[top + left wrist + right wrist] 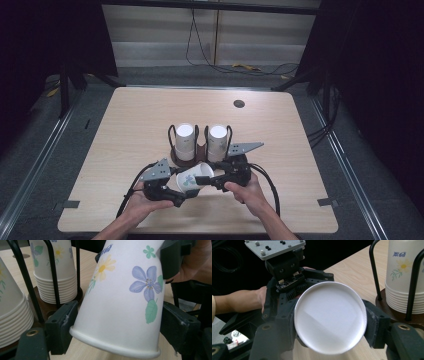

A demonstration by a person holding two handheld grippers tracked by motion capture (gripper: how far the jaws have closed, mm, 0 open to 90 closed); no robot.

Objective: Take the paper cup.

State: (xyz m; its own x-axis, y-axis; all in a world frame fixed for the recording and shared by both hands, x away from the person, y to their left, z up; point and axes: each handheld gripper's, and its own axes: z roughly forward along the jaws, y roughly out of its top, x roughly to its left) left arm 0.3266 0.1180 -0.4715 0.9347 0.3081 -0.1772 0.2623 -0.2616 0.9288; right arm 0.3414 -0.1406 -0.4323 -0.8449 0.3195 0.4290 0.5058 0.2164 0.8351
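Gripping one paper cup [195,178] between them: left gripper [186,195] clamps its rim end, right gripper [206,180] its base.

High view looks fwd & down over the table [125,120]. Both gripper views sit v. close, facing each other. All share the paper cup [195,177] [120,302] [329,317].

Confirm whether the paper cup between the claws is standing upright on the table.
No, the paper cup lies tilted sideways, held between both claws above the table.

A pale wooden table [125,130] carries a dark round-based wire holder [186,159] with two cup stacks [185,141].
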